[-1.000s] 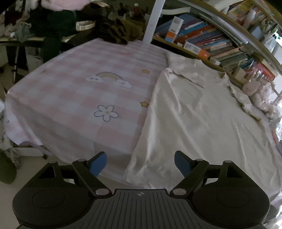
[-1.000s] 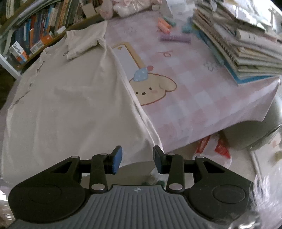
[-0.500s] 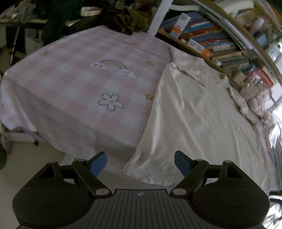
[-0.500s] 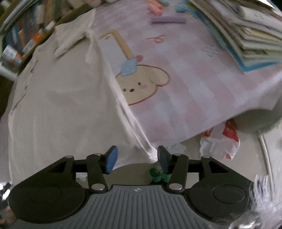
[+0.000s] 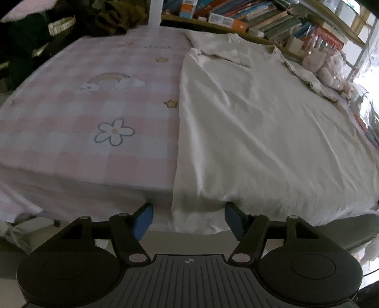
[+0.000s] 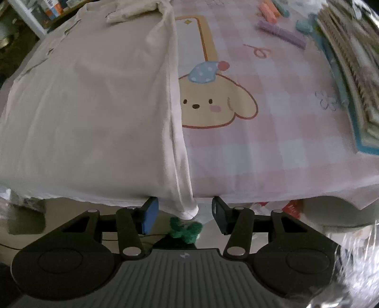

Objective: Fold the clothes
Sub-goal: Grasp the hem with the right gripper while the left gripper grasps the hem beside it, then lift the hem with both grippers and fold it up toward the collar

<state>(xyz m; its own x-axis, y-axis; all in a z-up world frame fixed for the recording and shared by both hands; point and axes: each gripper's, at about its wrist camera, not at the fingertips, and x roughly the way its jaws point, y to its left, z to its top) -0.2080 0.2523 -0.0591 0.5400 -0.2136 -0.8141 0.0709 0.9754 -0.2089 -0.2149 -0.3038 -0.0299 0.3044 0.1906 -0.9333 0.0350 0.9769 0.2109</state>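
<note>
The left gripper (image 5: 188, 219) sits level at the table's near edge, fingers spread wide, with the hanging left hem corner of the cream shirt (image 5: 260, 123) lying between them but not pinched. The right gripper (image 6: 182, 216) mirrors it at the shirt's right hem corner, fingers likewise released, the corner dangling between the pads above something green and fuzzy (image 6: 186, 231). Judging by this, both tools are lined up on the 2 bottom corners because the hem overhangs the edge, so cloth can be nipped from in front without digging into the pink checked tablecloth (image 5: 83, 132). Beyond the hem, the shirt lies spread flat, its collar end farthest away, sleeves tucked inward. Past the collar stand bookshelves (image 5: 248, 16); right of the shirt, stacked books (image 6: 355, 59).
</note>
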